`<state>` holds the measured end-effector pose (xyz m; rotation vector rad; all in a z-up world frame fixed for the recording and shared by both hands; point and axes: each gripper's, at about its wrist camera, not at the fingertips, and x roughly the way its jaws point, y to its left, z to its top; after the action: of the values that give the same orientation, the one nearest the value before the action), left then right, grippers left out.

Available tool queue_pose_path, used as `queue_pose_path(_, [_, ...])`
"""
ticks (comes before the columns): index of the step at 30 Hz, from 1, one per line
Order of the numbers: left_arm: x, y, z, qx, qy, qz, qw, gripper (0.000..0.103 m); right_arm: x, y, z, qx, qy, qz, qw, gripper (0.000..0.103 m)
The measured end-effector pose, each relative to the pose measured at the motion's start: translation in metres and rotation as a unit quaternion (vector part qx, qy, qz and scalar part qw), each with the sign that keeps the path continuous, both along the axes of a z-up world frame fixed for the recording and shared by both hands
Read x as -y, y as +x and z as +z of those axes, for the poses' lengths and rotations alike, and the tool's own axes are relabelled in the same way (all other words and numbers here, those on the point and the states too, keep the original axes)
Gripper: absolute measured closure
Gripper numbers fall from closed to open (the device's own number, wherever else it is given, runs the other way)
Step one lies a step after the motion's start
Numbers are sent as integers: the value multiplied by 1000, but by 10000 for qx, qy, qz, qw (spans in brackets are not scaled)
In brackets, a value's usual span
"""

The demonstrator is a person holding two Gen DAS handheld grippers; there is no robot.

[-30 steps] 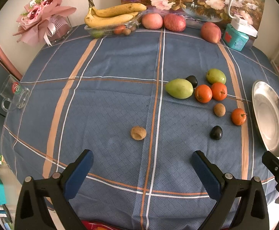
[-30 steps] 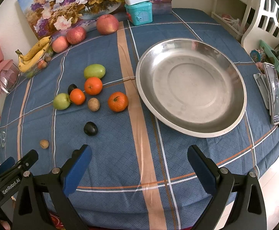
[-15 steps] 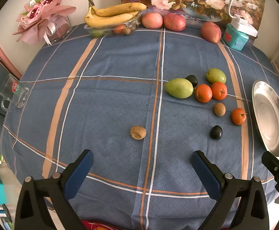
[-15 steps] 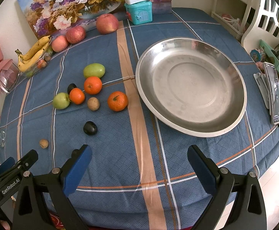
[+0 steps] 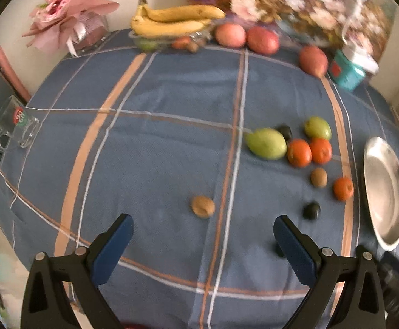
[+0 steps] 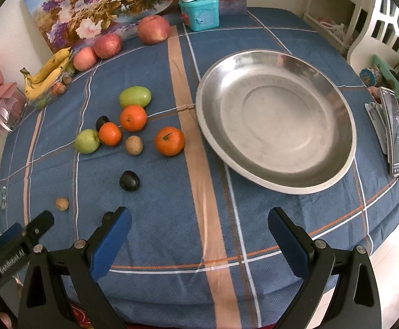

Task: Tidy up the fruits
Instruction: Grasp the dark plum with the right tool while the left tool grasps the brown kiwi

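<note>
A cluster of loose fruit lies on the blue checked tablecloth: a green mango (image 5: 266, 144), oranges (image 5: 298, 153), a small brown fruit (image 5: 319, 177), a dark fruit (image 5: 311, 210) and a lone brown fruit (image 5: 202, 206). In the right wrist view the same cluster (image 6: 133, 118) lies left of an empty steel plate (image 6: 276, 142). My left gripper (image 5: 202, 235) is open and empty, just short of the lone brown fruit. My right gripper (image 6: 199, 230) is open and empty above the near cloth. The left gripper's body (image 6: 15, 244) shows at the right view's lower left.
Bananas (image 5: 172, 20) in a clear tray, three red apples (image 5: 262, 39), a teal box (image 5: 347, 74) and a flower painting stand along the back. A glass mug (image 5: 15, 120) sits at the left edge. A pink bouquet (image 5: 70, 24) is at back left. A white chair (image 6: 383, 27) stands right.
The left gripper has moved forward and tilted slightly, so the table view is blurred and the lone brown fruit sits nearer its fingers. The right gripper has hardly moved.
</note>
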<state>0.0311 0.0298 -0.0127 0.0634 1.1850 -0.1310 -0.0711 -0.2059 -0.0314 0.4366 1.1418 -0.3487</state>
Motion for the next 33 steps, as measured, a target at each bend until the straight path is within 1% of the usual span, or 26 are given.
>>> queue_pose_path(2, [-9, 7, 1, -5, -317, 97, 9994, 0, -10, 12, -4, -100, 89, 192, 9997, 3])
queue_pose_path(4, [-15, 14, 0, -93, -527, 116, 9985, 0, -22, 22, -9, -161, 268, 395, 9987, 3])
queue_pose_path(6, [-18, 21, -5, -170, -481, 128, 9986, 0, -37, 33, -15, -240, 449, 590, 9970, 3])
queue_pose_path(8, [-22, 30, -16, -267, -262, 110, 9992, 0, -49, 43, -21, -363, 472, 696, 9958, 3])
queue_pose_path(11, [-28, 39, -31, -425, -89, 82, 9990, 0, -60, 57, -33, -573, 557, 696, 9944, 3])
queue_pose_path(14, [-27, 44, -46, -608, 24, -34, 9981, 0, -71, 66, -50, -779, 784, 703, 9914, 3])
queue_pose_path(17, [-16, 46, -54, -675, 135, -353, 9970, 0, -80, 72, -63, -1018, 661, 718, 9900, 3])
queue_pose_path(18, [-10, 46, -57, -674, 222, -529, 9961, 0, -83, 74, -66, -1065, 575, 720, 9900, 3])
queue_pose_path(21, [0, 45, -65, -699, 442, -787, 9935, 0, -88, 80, -77, -1208, 408, 687, 9895, 3])
queue_pose_path(25, [7, 47, -73, -747, 589, -923, 9912, 0, -93, 83, -82, -1247, 187, 651, 9899, 3])
queue_pose_path(27, [12, 49, -77, -743, 680, -991, 9900, 0, -98, 86, -86, -1280, 110, 685, 9893, 0])
queue_pose_path(30, [15, 52, -84, -784, 725, -1055, 9887, 0, -108, 91, -92, -1343, -67, 771, 9879, 0])
queue_pose_path(32, [14, 59, -91, -855, 770, -1089, 9874, 0, -111, 93, -96, -1317, -59, 747, 9885, 0])
queue_pose_path(33, [14, 61, -95, -895, 750, -1117, 9869, 0, -118, 101, -97, -1312, -83, 747, 9885, 0])
